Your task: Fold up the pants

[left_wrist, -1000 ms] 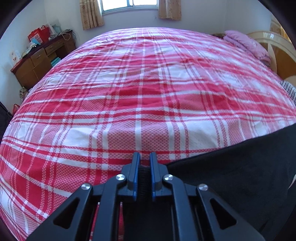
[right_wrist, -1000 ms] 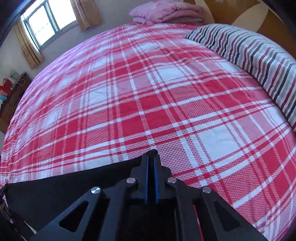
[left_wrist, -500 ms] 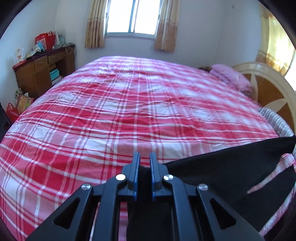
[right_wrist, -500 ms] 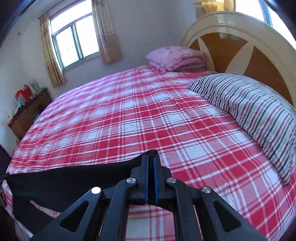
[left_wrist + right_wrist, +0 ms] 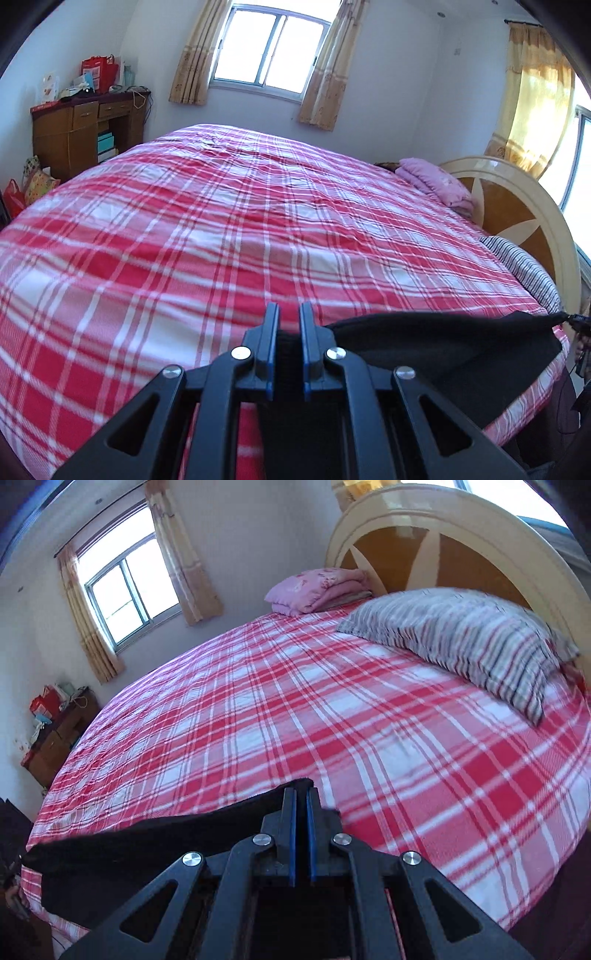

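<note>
Pants [image 5: 443, 350] over bed's [image 5: 258, 229] near edge, pillow [image 5: 461, 638] by headboard [image 5: 443, 535]

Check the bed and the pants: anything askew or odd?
Nothing stands out. The black pants hang stretched between the left tongs and right tongs above the plaid bed cover, which lies fairly smooth.

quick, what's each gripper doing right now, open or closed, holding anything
Left gripper: shut on the black pants.
Right gripper: shut on the pants' other end.
</note>
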`<state>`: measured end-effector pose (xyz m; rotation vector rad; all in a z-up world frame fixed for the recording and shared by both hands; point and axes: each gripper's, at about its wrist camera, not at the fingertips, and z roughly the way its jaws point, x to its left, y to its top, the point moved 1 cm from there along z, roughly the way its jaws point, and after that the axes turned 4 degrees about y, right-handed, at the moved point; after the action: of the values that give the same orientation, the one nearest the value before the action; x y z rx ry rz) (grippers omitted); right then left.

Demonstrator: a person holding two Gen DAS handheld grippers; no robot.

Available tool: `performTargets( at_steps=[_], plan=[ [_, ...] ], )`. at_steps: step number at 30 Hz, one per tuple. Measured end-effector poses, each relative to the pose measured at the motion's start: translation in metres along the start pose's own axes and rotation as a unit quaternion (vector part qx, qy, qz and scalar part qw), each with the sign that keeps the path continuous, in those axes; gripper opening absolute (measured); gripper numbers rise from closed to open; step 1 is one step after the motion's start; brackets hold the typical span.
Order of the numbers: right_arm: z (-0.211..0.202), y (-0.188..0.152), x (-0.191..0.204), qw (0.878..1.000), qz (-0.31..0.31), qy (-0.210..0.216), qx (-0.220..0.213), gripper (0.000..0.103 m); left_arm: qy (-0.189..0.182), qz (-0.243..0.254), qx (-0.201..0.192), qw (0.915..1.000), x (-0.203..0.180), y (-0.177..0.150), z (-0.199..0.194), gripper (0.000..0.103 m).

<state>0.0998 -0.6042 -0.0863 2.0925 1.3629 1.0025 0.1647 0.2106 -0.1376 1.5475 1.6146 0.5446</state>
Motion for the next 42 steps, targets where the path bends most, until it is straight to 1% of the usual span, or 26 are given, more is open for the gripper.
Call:
performTargets(
  at_steps=[2, 5, 6, 8, 11, 13, 14, 16, 17, 20, 22, 23, 25, 26, 27, 28, 29, 32, 34, 35, 37, 38, 39, 40, 41, 42],
  plan=[
    [-0.002, -0.011, -0.009, 1.000, 0.007, -0.006, 0.004, 0.004, -0.015, -0.003, 0.005, 0.9999, 0.003, -0.014, -0.001, 0.011],
    [-0.001, -0.024, -0.022, 1.000, 0.019, -0.009, 0.014, 0.005, -0.021, 0.007, 0.020, 0.9996, 0.004, -0.035, 0.002, 0.011],
    [0.000, -0.027, -0.025, 1.000, 0.020, -0.017, 0.015, 0.005, -0.016, 0.014, 0.022, 0.9995, 0.003, -0.040, 0.003, 0.011],
    [0.000, -0.030, -0.029, 0.999, 0.029, -0.013, 0.019, 0.005, -0.008, 0.027, 0.022, 0.9994, 0.002, -0.048, 0.001, 0.011],
    [-0.002, -0.031, -0.029, 0.999, 0.023, -0.034, 0.018, 0.005, 0.001, 0.040, 0.014, 0.9991, 0.001, -0.055, -0.006, 0.014],
    [-0.005, -0.032, -0.030, 0.999, 0.031, -0.038, 0.022, 0.005, 0.010, 0.044, 0.013, 0.9989, 0.004, -0.059, -0.011, 0.018],
    [-0.009, -0.033, -0.031, 0.998, 0.033, -0.044, 0.022, 0.005, 0.017, 0.046, 0.011, 0.9987, 0.006, -0.060, -0.013, 0.018],
    [-0.019, -0.035, -0.028, 0.997, 0.025, -0.075, 0.014, 0.006, 0.035, 0.055, 0.014, 0.9978, 0.011, -0.064, -0.017, 0.019],
    [-0.026, -0.037, -0.022, 0.995, 0.011, -0.098, 0.009, 0.006, 0.037, 0.055, 0.020, 0.9976, 0.016, -0.067, -0.018, 0.019],
    [-0.043, -0.040, -0.001, 0.991, -0.031, -0.129, -0.005, 0.006, 0.041, 0.055, 0.035, 0.9970, 0.027, -0.078, -0.025, 0.019],
    [-0.051, -0.044, 0.029, 0.990, -0.071, -0.123, -0.012, 0.006, 0.044, 0.050, 0.039, 0.9970, 0.031, -0.082, -0.028, 0.019],
    [-0.054, -0.048, 0.052, 0.990, -0.095, -0.103, -0.012, 0.007, 0.039, 0.041, 0.040, 0.9976, 0.032, -0.084, -0.031, 0.019],
    [-0.054, -0.056, 0.093, 0.988, -0.136, -0.070, -0.007, 0.017, 0.022, 0.027, 0.038, 0.9987, 0.031, -0.085, -0.034, 0.019],
    [-0.052, -0.060, 0.110, 0.987, -0.152, -0.057, -0.004, 0.045, 0.015, 0.022, 0.038, 0.9989, 0.029, -0.085, -0.035, 0.019],
    [-0.048, -0.068, 0.137, 0.983, -0.179, -0.035, 0.002, 0.074, 0.012, 0.020, 0.040, 0.9989, 0.028, -0.085, -0.036, 0.019],
    [-0.046, -0.079, 0.165, 0.978, -0.207, -0.011, 0.002, 0.077, 0.011, 0.019, 0.043, 0.9988, 0.025, -0.085, -0.036, 0.018],
    [-0.045, -0.087, 0.183, 0.974, -0.228, 0.004, 0.000, 0.077, 0.008, 0.019, 0.044, 0.9988, 0.023, -0.085, -0.036, 0.019],
    [-0.033, -0.125, 0.253, 0.946, -0.321, 0.032, 0.010, 0.077, 0.004, 0.019, 0.043, 0.9989, 0.020, -0.085, -0.038, 0.019],
    [-0.021, -0.161, 0.300, 0.916, -0.395, 0.057, 0.027, 0.077, 0.006, 0.015, 0.039, 0.9991, 0.022, -0.085, -0.043, 0.019],
    [-0.019, -0.172, 0.311, 0.907, -0.415, 0.062, 0.026, 0.077, 0.005, 0.009, 0.036, 0.9993, 0.025, -0.084, -0.046, 0.019],
    [-0.007, -0.206, 0.343, 0.879, -0.471, 0.072, 0.029, 0.077, -0.010, 0.003, 0.031, 0.9995, 0.025, -0.083, -0.050, 0.019],
    [-0.001, -0.217, 0.353, 0.870, -0.486, 0.078, 0.033, 0.075, -0.019, 0.002, 0.028, 0.9994, 0.022, -0.083, -0.050, 0.019],
    [0.006, -0.227, 0.362, 0.862, -0.498, 0.086, 0.039, 0.069, -0.027, 0.005, 0.031, 0.9991, 0.017, -0.083, -0.048, 0.026],
    [0.011, -0.232, 0.366, 0.857, -0.505, 0.089, 0.044, 0.066, -0.036, 0.009, 0.035, 0.9987, 0.012, -0.084, -0.045, 0.035],
    [0.017, -0.240, 0.371, 0.851, -0.514, 0.092, 0.050, 0.062, -0.043, 0.014, 0.039, 0.9982, 0.005, -0.087, -0.041, 0.038],
    [0.026, -0.249, 0.378, 0.845, -0.525, 0.091, 0.055, 0.061, -0.046, 0.019, 0.043, 0.9979, -0.001, -0.089, -0.037, 0.039]
  ],
)
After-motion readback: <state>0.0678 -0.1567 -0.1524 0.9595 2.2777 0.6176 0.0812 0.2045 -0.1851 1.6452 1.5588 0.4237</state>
